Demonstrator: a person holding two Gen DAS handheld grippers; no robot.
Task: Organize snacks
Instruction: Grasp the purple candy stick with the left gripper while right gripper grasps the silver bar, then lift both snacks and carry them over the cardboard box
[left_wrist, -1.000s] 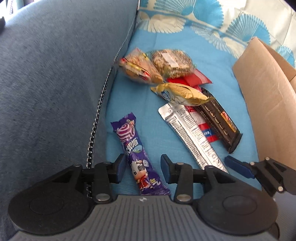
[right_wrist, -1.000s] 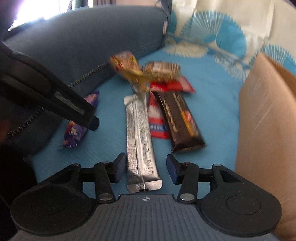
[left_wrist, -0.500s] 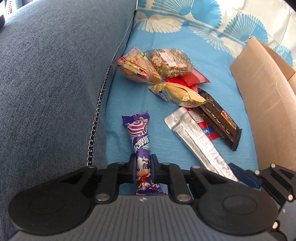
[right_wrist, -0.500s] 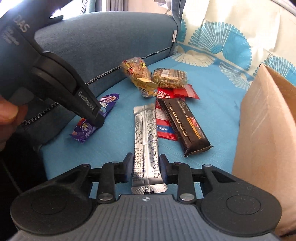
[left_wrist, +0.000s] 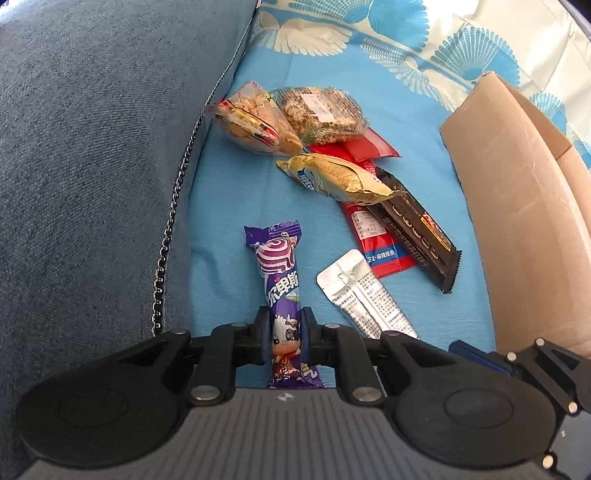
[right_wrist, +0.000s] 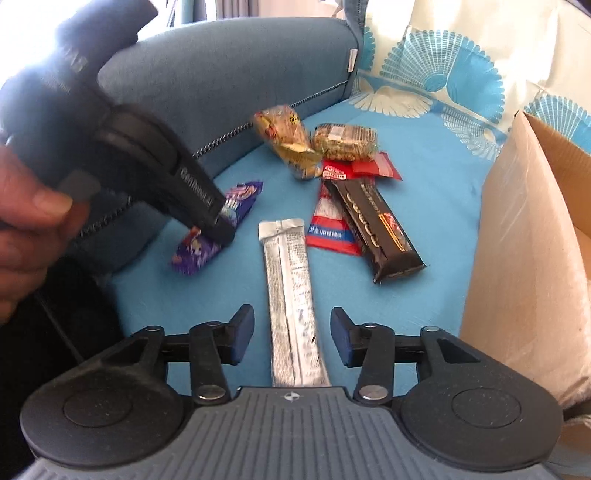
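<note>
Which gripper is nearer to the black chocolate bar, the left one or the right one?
Right, likely. The right gripper is open around the silver sachet, near the black chocolate bar. The left gripper is shut on the purple candy, farther away.

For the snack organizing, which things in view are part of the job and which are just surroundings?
Part of the job:
- purple candy bar, clamped in the left gripper
- silver sachet, between the open right gripper fingers
- dark chocolate bar
- cardboard box

Surroundings:
- blue cushion
- patterned cloth
</note>
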